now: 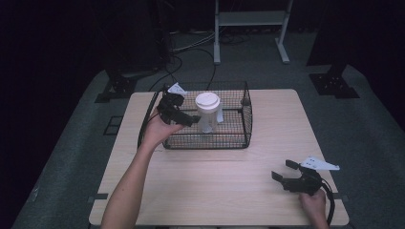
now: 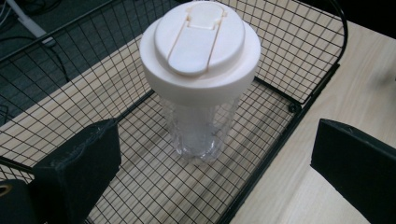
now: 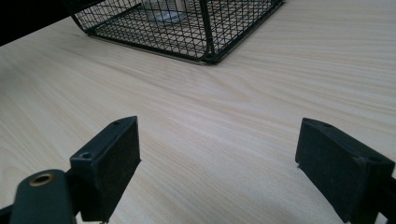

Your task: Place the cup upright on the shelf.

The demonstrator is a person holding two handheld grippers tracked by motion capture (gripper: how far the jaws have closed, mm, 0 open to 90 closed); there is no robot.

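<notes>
Wooden table (image 1: pixel 229 176), pale and mostly bare, with a black wire basket (image 1: pixel 246 125) standing on its far half. Inside the basket, toward the left of its middle, a clear tumbler (image 1: pixel 207 119) upright on the mesh floor, capped by a white flip lid (image 2: pixel 200 44) that sits shut. Left gripper (image 1: pixel 184 114) reaching over the basket's left rim, aimed at the tumbler from just beside it; jaws spread wide in the left gripper view, one either side of the tumbler and clear of its wall, nothing held. Right gripper (image 1: pixel 282 170) resting low on the near right corner of the table, well apart from the basket, jaws likewise gaping over bare wood in the right gripper view. Judged from this: tumbler standing in the basket and no grasp on it, so either freshly let go or about to be seized; which of the two cannot be told, only that contact is absent and the right side is idle
</notes>
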